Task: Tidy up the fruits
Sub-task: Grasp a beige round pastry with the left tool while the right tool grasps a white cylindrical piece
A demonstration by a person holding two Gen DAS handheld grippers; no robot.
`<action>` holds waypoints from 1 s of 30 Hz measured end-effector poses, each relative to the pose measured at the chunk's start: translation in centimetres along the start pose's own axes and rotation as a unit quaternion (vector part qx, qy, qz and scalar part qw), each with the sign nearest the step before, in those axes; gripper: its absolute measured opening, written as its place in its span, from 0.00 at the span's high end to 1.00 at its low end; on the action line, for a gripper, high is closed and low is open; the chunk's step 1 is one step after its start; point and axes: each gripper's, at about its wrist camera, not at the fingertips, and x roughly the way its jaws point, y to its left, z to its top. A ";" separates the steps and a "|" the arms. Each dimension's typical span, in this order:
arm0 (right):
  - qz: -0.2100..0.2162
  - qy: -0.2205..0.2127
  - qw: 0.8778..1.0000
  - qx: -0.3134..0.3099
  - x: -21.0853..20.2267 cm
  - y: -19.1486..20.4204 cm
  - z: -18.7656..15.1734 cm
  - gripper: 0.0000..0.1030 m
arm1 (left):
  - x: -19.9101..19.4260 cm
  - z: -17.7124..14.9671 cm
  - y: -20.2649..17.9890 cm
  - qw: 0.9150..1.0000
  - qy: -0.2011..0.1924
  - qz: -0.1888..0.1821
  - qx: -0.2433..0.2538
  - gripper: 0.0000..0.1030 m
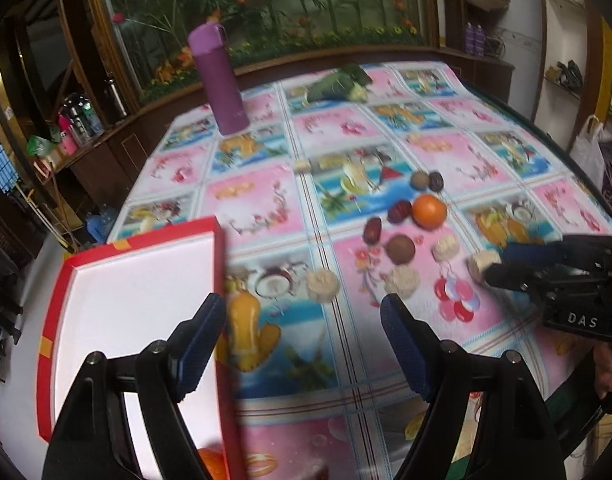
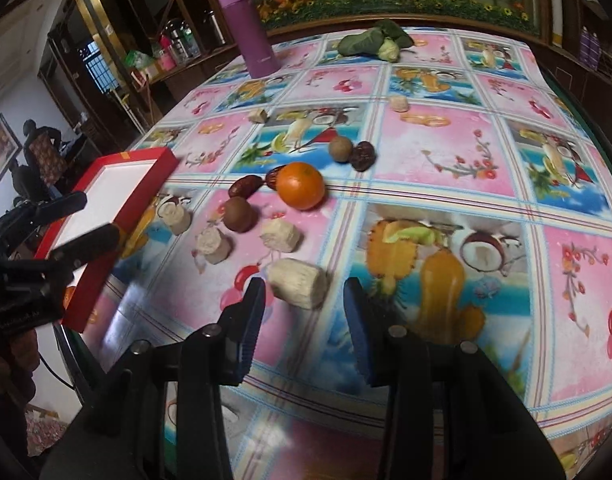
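Observation:
An orange (image 2: pixel 300 185) lies mid-table among dark red dates (image 2: pixel 243 186), brown round fruits (image 2: pixel 239 214) and several pale cut chunks (image 2: pixel 297 283). The same orange (image 1: pixel 428 211) shows in the left wrist view. A red box with a white inside (image 1: pixel 141 300) sits at the table's left edge. It also shows in the right wrist view (image 2: pixel 121 196). My left gripper (image 1: pixel 303 314) is open and empty, its left finger over the box edge. My right gripper (image 2: pixel 303 298) is open, with the nearest pale chunk just beyond its fingertips.
A purple flask (image 1: pixel 219 80) stands at the far left of the table. Green leafy vegetables (image 2: pixel 372 42) lie at the far edge. The flowered tablecloth (image 2: pixel 446 152) covers the table. Shelves and a cabinet stand behind.

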 end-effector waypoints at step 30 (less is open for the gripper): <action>-0.027 -0.007 1.000 0.002 0.9 0.0 0.5 0.67 | 6.1 1.0 -3.3 0.989 0.045 -0.143 -0.016 0.75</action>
